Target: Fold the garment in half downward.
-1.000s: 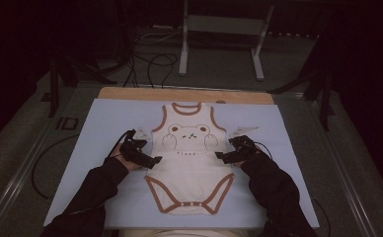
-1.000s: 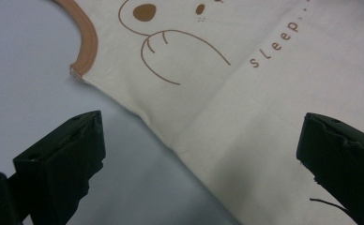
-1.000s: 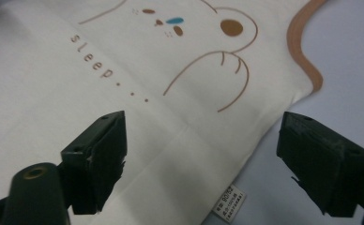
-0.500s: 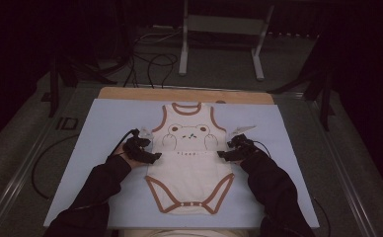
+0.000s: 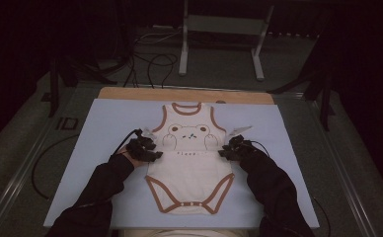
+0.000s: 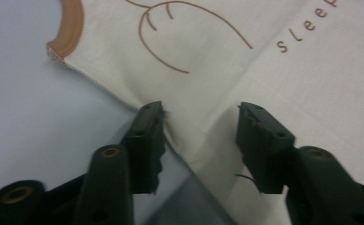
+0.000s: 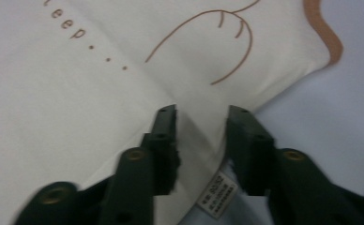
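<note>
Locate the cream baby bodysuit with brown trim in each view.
High view: cream baby bodysuit with brown trim lies flat mid-mat, between both hands.
Left gripper view: its side edge fills the upper right, running between the jaws.
Right gripper view: its other side edge fills the upper left.
Shared landmark: the brown "sleep" lettering.

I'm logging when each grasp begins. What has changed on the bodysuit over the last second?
Both pairs of jaws have just been closing on the side edges of the bodysuit: the left gripper and the right gripper each have fabric between the jaws, with a gap showing. The hands barely shifted. The bodysuit lies flat on the blue mat as before.
</note>
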Available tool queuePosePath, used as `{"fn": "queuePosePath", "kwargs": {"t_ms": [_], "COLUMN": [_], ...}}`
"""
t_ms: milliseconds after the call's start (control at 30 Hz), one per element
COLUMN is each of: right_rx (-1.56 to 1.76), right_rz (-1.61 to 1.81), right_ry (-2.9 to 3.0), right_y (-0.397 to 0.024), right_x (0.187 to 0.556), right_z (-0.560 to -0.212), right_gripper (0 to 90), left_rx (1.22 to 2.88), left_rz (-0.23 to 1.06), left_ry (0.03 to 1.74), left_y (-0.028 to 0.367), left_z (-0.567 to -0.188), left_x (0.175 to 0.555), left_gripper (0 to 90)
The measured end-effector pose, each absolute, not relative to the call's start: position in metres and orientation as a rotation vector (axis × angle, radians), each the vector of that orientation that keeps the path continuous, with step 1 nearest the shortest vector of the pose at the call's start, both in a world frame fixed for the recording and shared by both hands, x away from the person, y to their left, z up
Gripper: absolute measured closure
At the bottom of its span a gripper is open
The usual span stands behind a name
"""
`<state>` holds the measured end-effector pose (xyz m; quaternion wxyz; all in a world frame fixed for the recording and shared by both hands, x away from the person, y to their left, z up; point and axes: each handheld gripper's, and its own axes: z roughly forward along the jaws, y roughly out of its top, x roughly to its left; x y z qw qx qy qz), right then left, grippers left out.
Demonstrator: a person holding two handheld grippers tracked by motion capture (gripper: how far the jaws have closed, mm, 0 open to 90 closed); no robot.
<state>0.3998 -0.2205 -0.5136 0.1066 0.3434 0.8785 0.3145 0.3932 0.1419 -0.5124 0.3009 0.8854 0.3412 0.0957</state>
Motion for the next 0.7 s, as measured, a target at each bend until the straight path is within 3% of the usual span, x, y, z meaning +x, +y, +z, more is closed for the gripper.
{"fn": "queuePosePath", "kwargs": {"t_ms": [200, 367, 700], "right_rx": [0.981, 0.956, 0.993], "right_rz": [0.924, 0.889, 0.905], "right_ry": [2.615, 2.623, 2.597], "right_y": [-0.217, -0.213, -0.220], "right_x": [0.399, 0.399, 0.398], "right_z": [-0.513, -0.511, -0.505], "right_gripper": [83.9, 88.4, 89.1], "left_rx": [2.379, 2.387, 2.357], "left_rz": [0.233, 0.211, 0.232], "left_ry": [0.886, 0.887, 0.935], "left_y": [0.134, 0.131, 0.140], "left_z": [-0.509, -0.508, -0.505], "left_x": [0.393, 0.393, 0.393], "left_gripper": [71.0, 86.0, 88.3]}}
